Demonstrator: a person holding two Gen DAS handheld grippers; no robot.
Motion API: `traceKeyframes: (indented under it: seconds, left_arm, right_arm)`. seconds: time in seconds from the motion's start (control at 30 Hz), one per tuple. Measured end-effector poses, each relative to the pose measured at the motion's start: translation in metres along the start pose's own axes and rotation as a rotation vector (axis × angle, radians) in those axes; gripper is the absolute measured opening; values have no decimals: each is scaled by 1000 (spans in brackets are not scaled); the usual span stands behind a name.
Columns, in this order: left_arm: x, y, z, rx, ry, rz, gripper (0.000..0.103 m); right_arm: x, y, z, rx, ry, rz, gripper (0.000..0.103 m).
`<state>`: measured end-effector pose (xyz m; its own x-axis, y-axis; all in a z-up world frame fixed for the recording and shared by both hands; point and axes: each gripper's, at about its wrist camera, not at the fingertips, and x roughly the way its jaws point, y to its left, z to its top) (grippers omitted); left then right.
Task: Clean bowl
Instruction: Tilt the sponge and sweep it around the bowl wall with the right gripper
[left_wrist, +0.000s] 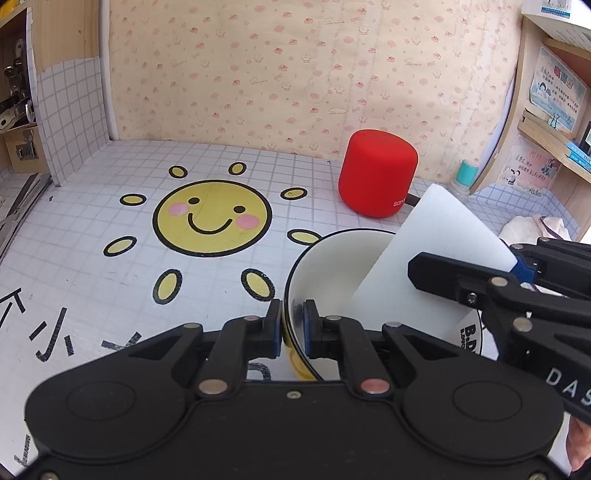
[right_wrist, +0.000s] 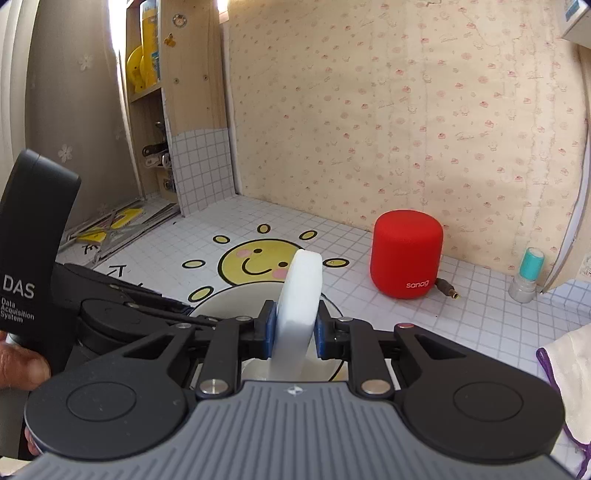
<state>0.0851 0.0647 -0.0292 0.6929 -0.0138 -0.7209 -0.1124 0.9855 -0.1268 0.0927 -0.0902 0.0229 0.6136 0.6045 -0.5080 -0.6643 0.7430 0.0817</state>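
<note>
**Bowl pinned at rim, sponge inside**

I find the left hand-held gripper (left_wrist: 292, 325) clamped on the near rim of the bowl (left_wrist: 325, 266), one pad inside the wall, one outside. The bowl sits on the tabletop (left_wrist: 110, 221), just right of the sun sticker (left_wrist: 212, 218), its white inside facing up.

My right hand-held gripper (right_wrist: 294, 328) is closed narrow on the white sponge (right_wrist: 301, 291), gripped edge-on. In the left view the sponge (left_wrist: 424, 258) reaches down into the bowl from the right.

A red speaker (left_wrist: 376, 173) stands behind the bowl, apart from it. A hand (right_wrist: 18, 365) shows at the left edge of the right view.
</note>
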Motion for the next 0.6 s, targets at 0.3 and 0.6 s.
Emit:
traceKeyframes:
  seconds: [0.3,0.6]
  left_arm:
    - [-3,4,5,8,-15,-22,12]
    - [1,4,1,0,3,-21,12]
  right_arm:
    - [-7,-9,3,43,-11,-32,23]
    - [11,-11,13,43,2,-44,23]
